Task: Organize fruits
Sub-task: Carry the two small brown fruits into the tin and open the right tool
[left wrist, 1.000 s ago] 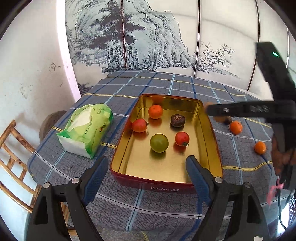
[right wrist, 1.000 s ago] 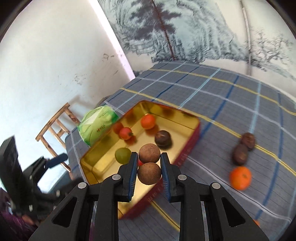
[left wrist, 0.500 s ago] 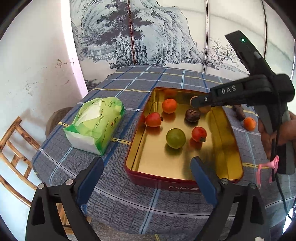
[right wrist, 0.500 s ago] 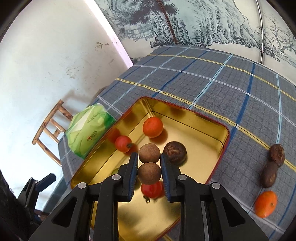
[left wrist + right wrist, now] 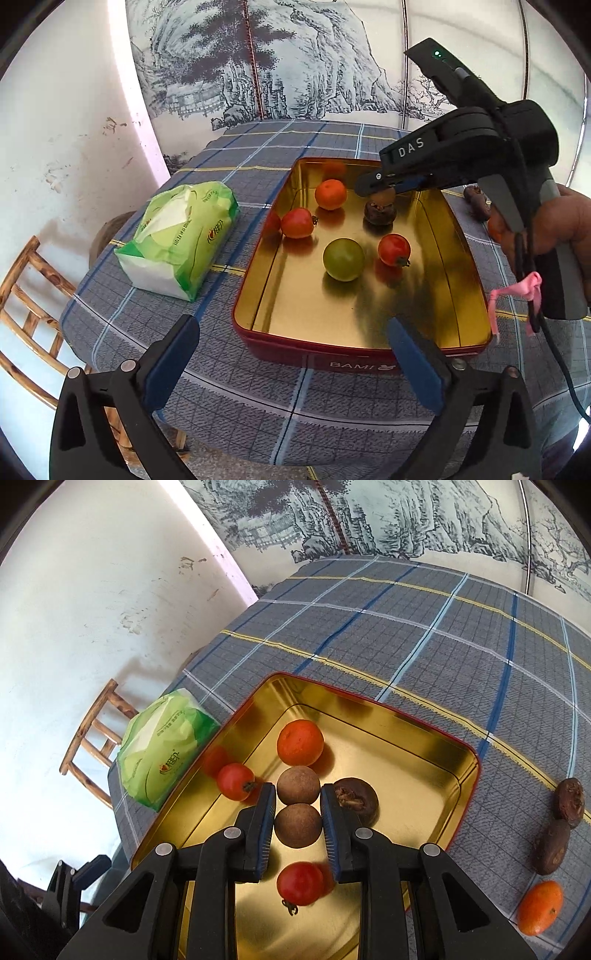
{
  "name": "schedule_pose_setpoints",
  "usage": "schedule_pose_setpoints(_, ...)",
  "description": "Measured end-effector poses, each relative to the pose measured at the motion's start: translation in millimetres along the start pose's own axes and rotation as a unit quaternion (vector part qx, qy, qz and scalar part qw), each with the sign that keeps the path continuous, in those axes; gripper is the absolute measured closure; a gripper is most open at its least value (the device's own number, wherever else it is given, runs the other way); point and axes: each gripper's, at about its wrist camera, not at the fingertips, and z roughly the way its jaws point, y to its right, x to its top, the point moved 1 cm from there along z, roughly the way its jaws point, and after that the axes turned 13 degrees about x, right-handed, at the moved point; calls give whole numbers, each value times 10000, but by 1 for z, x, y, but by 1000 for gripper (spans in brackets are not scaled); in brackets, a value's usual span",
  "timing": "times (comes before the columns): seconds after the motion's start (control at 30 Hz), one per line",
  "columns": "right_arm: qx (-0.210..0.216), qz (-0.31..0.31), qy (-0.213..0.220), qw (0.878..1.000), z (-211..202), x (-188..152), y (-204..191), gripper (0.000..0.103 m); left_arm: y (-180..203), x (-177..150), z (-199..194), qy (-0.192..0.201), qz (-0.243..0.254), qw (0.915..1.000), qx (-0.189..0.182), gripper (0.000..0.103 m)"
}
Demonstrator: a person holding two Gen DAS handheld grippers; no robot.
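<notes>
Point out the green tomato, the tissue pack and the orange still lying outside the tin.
green tomato (image 5: 343, 259): left wrist view, middle of its rounded top.
tissue pack (image 5: 181, 236): left wrist view, centre of its green wrapper.
orange outside the tin (image 5: 540, 907): right wrist view, middle of its peel.

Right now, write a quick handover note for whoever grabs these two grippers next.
Right gripper: shut on two round brown fruits, hovering over the gold-lined red tin tray.
Left gripper: jaws opening, nothing between them, near the tray's front.
Done: orange mandarin, two red tomatoes, green tomato and dark wrinkled fruit in tray.
Left: release the brown pair; two dark fruits and a mandarin remain on the tablecloth.
</notes>
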Motion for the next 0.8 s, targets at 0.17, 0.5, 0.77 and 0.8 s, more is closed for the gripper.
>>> schedule_pose_setpoints(0.17, 101, 158, -5, 9998, 5, 2, 6, 77, -4, -2, 5, -147, -141, 9997, -141, 2)
schedule_pose_setpoints(0.5, 175, 158, -33, 9997, 16, 5, 4, 76, -7, -3, 7, -205, -218, 9994, -158, 2)
schedule_pose_setpoints(0.77, 318, 254, 19, 9992, 17, 4, 5, 76, -6, -2, 7, -203, -209, 9995, -142, 2)
schedule_pose_setpoints(0.8, 347, 258, 38, 9991, 16, 4, 5, 76, -6, -2, 7, -204, -212, 9995, -141, 2)
